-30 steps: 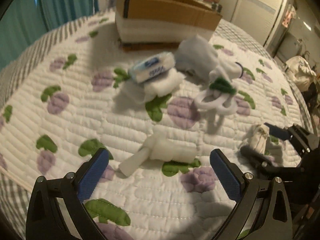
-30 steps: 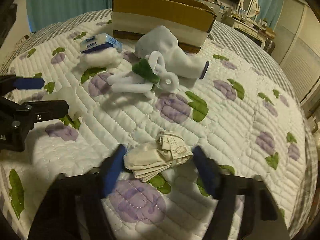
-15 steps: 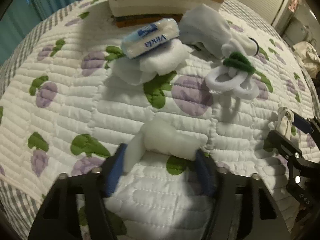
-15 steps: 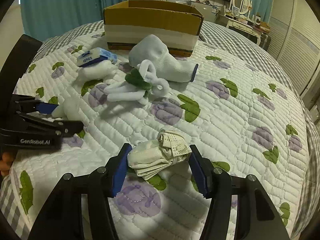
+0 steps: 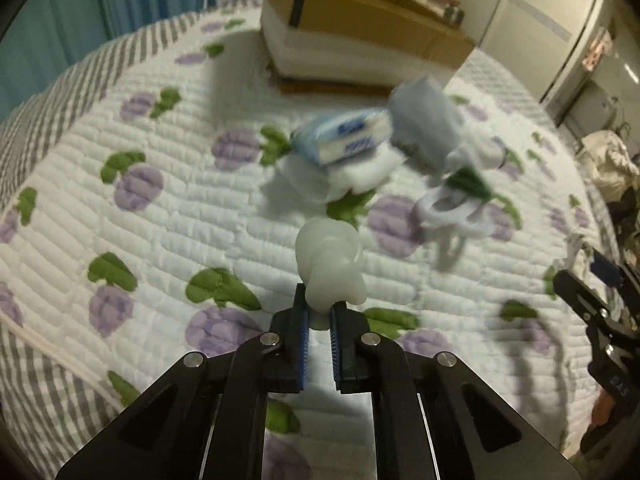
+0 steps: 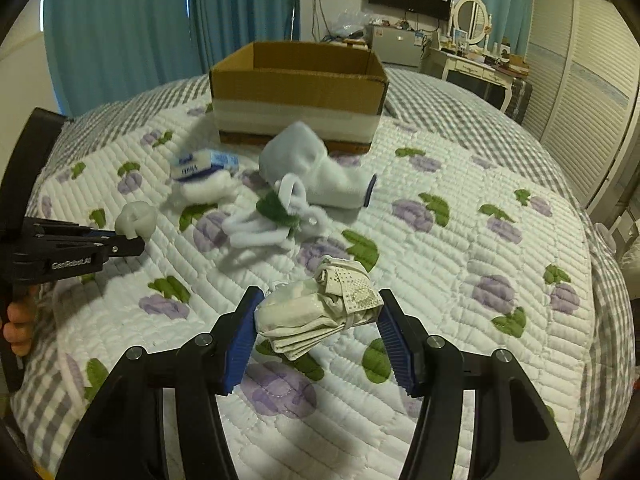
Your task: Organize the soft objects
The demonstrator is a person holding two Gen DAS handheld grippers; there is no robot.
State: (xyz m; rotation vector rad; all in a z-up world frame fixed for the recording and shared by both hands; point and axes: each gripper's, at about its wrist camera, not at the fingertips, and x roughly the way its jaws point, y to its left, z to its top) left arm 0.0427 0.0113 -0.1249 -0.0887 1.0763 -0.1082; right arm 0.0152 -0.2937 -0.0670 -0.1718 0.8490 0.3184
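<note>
My left gripper (image 5: 319, 314) is shut on a white soft squishy piece (image 5: 330, 268) and holds it above the quilt; it also shows in the right wrist view (image 6: 136, 222). My right gripper (image 6: 318, 320) holds a folded cream cloth bundle (image 6: 320, 312) between its pads, lifted off the bed. A blue tissue pack (image 5: 344, 138), white fluff (image 5: 352, 172), a white sock (image 6: 316, 170) and a white-and-green fluffy toy (image 6: 272, 220) lie on the bed in front of an open cardboard box (image 6: 296, 80).
The bed is covered by a white quilt (image 6: 460, 248) with purple and green patches. Teal curtains hang behind the box. A dresser and louvred wardrobe doors stand at the right. The person's hand (image 6: 18, 320) holds the left gripper.
My left gripper closed on the white soft piece and lifted it off the quilt. My right gripper tightened on the cream bundle and raised it.
</note>
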